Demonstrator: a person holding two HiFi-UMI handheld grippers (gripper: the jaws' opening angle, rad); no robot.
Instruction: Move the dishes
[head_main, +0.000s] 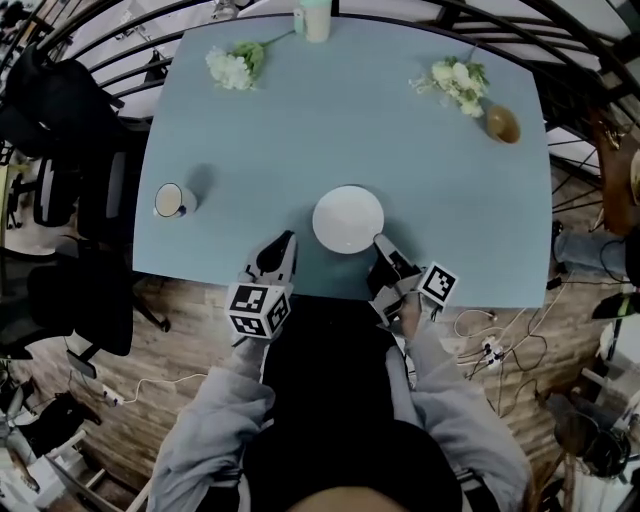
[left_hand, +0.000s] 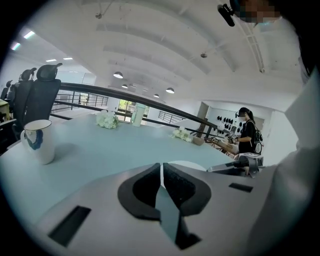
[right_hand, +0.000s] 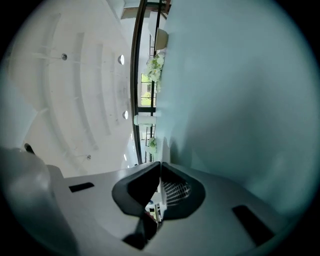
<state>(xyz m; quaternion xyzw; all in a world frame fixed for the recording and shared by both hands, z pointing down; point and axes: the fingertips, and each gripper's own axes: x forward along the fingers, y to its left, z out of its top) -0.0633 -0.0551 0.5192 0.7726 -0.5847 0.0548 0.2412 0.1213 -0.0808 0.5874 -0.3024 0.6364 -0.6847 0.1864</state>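
Note:
A white plate lies on the light blue table, near its front edge. My left gripper hovers just left of the plate with its jaws shut and nothing between them; the left gripper view shows its tips with the plate just beyond. My right gripper is at the plate's near right rim, rolled on its side, jaws shut; its own view shows only table top ahead and no plate. A white mug stands at the table's left side.
Flower sprigs lie at the back left and more flowers at the back right, with a brown bowl beside them. A pale cup stands at the far edge. Office chairs are left of the table. A person stands in the background.

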